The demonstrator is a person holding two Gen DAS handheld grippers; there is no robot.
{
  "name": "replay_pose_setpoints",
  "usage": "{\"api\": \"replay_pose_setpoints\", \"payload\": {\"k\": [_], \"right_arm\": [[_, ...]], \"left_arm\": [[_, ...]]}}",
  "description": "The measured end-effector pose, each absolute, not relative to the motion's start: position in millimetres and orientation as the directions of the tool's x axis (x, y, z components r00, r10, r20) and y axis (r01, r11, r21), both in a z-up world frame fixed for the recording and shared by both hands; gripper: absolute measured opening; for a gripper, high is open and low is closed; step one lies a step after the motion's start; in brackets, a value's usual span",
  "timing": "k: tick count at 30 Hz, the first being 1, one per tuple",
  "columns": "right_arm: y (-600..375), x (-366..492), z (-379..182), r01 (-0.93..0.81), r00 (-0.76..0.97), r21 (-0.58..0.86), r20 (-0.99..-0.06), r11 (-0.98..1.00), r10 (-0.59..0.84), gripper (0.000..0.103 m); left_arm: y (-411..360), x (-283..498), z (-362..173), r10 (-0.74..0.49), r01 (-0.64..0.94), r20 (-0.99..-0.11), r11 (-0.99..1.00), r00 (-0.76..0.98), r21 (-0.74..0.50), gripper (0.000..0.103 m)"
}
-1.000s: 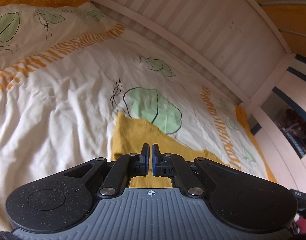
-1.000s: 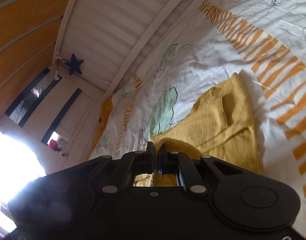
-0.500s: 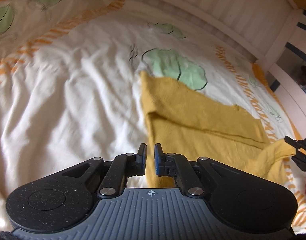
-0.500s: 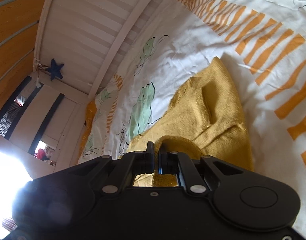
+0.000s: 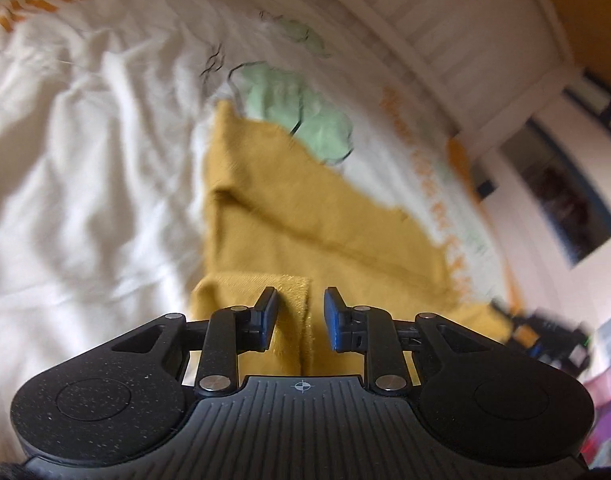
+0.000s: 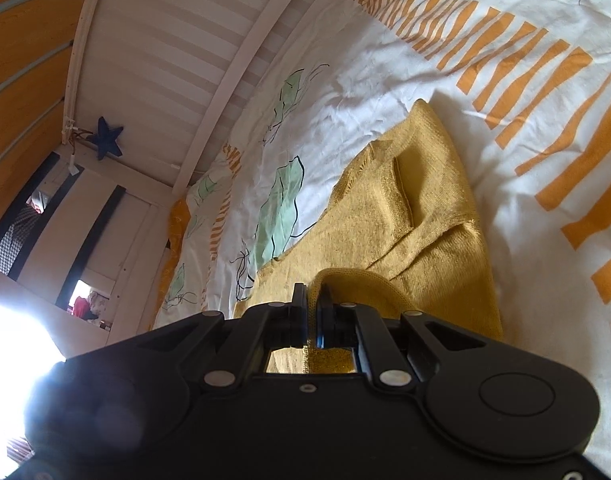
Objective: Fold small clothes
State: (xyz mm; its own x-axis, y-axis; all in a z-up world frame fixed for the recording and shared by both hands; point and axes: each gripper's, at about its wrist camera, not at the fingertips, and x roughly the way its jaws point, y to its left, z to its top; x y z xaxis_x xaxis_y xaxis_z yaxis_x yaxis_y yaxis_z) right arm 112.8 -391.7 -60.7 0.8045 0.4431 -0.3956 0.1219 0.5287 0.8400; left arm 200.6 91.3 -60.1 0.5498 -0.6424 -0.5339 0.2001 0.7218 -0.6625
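**One mustard garment on the bed, held at one end by the right hand-held gripper**

There is one garment (image 5: 313,216), a mustard-yellow knit piece, lying partly folded on the bed's duvet (image 5: 85,184). In the left wrist view it runs from about 11 o'clock down toward 4 o'clock, with one fold line crossing it, and a nearer flap reaches the bottom centre of the frame.

Two hand-held grippers are at work. The left hand-held gripper (image 5: 300,314) has its jaws opening; the yellow flap lies between the two fingers, and the pads stand clear of it on both sides. The picture is blurred, so finer contact cannot be told. The right hand-held gripper (image 6: 313,316) is clamped narrow on a ribbed edge of the garment, which loops up and over toward 3 o'clock from its fingers. In the left wrist view that same gripper shows as a dark blur at 4 o'clock.

The duvet is white, with green leaf prints and bands of orange stripes. One white slatted bed rail (image 6: 225,80) runs along its far side. One dark blue star (image 6: 107,142) hangs at 10 o'clock in the right wrist view.
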Motion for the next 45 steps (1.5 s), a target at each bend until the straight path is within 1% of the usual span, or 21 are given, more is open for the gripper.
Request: {"api": "replay_pose_setpoints", "payload": {"k": [3, 6, 8, 10, 12, 15, 17, 19, 21, 23, 25, 29, 32, 35, 38, 39, 40, 41, 42, 43, 45], "right_arm": [[-393.5, 114.1, -62.8, 0.132, 0.811, 0.847, -0.391, 0.516, 0.435, 0.013], [-396.3, 114.9, -63.7, 0.138, 0.816, 0.847, -0.391, 0.514, 0.425, 0.013], [-398.6, 114.9, -65.7, 0.144, 0.818, 0.849, -0.391, 0.509, 0.421, 0.013], [-400.6, 114.8, -68.8, 0.149, 0.817, 0.849, -0.395, 0.507, 0.421, 0.013], [-401.2, 114.7, -71.6, 0.154, 0.814, 0.85, -0.399, 0.504, 0.423, 0.014], [-401.6, 114.3, -74.1, 0.158, 0.812, 0.853, -0.399, 0.498, 0.425, 0.014], [-401.9, 114.2, -74.0, 0.157, 0.811, 0.853, -0.399, 0.498, 0.427, 0.014], [-402.2, 114.2, -73.7, 0.157, 0.81, 0.851, -0.401, 0.501, 0.428, 0.014], [-402.0, 114.1, -74.0, 0.159, 0.809, 0.85, -0.404, 0.502, 0.428, 0.014], [-401.0, 114.2, -74.5, 0.161, 0.807, 0.849, -0.407, 0.503, 0.428, 0.014], [-399.7, 114.4, -75.5, 0.163, 0.804, 0.849, -0.41, 0.502, 0.43, 0.014], [-398.2, 114.7, -76.2, 0.166, 0.801, 0.851, -0.411, 0.499, 0.435, 0.015], [-398.5, 114.3, -75.4, 0.164, 0.801, 0.851, -0.41, 0.498, 0.437, 0.015], [-399.3, 113.4, -75.6, 0.165, 0.799, 0.85, -0.413, 0.501, 0.438, 0.015], [-400.0, 112.6, -77.8, 0.172, 0.796, 0.849, -0.418, 0.499, 0.437, 0.015], [-400.0, 112.4, -78.8, 0.175, 0.796, 0.85, -0.419, 0.497, 0.437, 0.015], [-400.0, 112.1, -80.0, 0.178, 0.795, 0.85, -0.421, 0.495, 0.437, 0.015], [-399.9, 111.7, -80.9, 0.181, 0.795, 0.851, -0.422, 0.494, 0.436, 0.015], [-399.6, 111.4, -81.6, 0.182, 0.794, 0.851, -0.423, 0.493, 0.437, 0.016], [-399.3, 111.3, -82.0, 0.182, 0.793, 0.85, -0.424, 0.494, 0.437, 0.016], [-399.5, 110.8, -82.0, 0.18, 0.793, 0.85, -0.423, 0.495, 0.438, 0.016]], "left_arm": [[89.4, 228.2, -56.1, -0.641, 0.162, -0.473, 0.68, 0.604, -0.715, 0.024], [86.0, 239.5, -43.7, -0.587, 0.172, -0.482, 0.732, 0.651, -0.659, 0.024], [83.9, 236.9, -36.6, -0.554, 0.215, -0.507, 0.786, 0.66, -0.579, 0.027], [81.8, 228.4, -35.0, -0.522, 0.268, -0.547, 0.837, 0.654, -0.478, 0.035], [80.9, 217.9, -36.0, -0.486, 0.321, -0.584, 0.873, 0.65, -0.368, 0.036], [86.2, 196.7, -37.1, -0.446, 0.397, -0.593, 0.891, 0.67, -0.222, 0.038], [92.0, 183.4, -35.6, -0.439, 0.437, -0.588, 0.886, 0.68, -0.156, 0.044], [97.2, 173.9, -35.2, -0.447, 0.477, -0.584, 0.872, 0.677, -0.113, 0.057], [98.9, 170.6, -37.7, -0.46, 0.519, -0.605, 0.85, 0.65, -0.09, 0.067], [95.2, 173.5, -41.6, -0.474, 0.553, -0.638, 0.828, 0.607, -0.09, 0.067], [90.0, 177.4, -45.2, -0.492, 0.587, -0.651, 0.805, 0.578, -0.087, 0.067], [69.3, 185.8, -51.5, -0.496, 0.674, -0.669, 0.739, 0.554, 0.01, 0.067], [61.2, 192.7, -62.4, -0.495, 0.733, -0.71, 0.679, 0.501, 0.043, 0.067], [62.6, 195.8, -68.7, -0.525, 0.769, -0.723, 0.639, 0.449, 0.013, 0.064], [61.9, 196.9, -71.0, -0.55, 0.787, -0.726, 0.617, 0.412, -0.02, 0.053], [61.9, 196.6, -71.7, -0.561, 0.791, -0.722, 0.611, 0.405, -0.031, 0.042], [62.0, 196.3, -71.7, -0.569, 0.787, -0.712, 0.616, 0.411, -0.038, 0.027], [62.9, 195.8, -71.3, -0.571, 0.774, -0.699, 0.632, 0.43, -0.04, 0.018], [64.4, 196.0, -70.6, -0.57, 0.753, -0.685, 0.657, 0.454, -0.047, 0.005], [66.6, 197.9, -70.0, -0.568, 0.725, -0.676, 0.685, 0.469, -0.074, 0.002], [70.6, 200.2, -70.4, -0.567, 0.676, -0.666, 0.726, 0.485, -0.127, 0.002]]}}
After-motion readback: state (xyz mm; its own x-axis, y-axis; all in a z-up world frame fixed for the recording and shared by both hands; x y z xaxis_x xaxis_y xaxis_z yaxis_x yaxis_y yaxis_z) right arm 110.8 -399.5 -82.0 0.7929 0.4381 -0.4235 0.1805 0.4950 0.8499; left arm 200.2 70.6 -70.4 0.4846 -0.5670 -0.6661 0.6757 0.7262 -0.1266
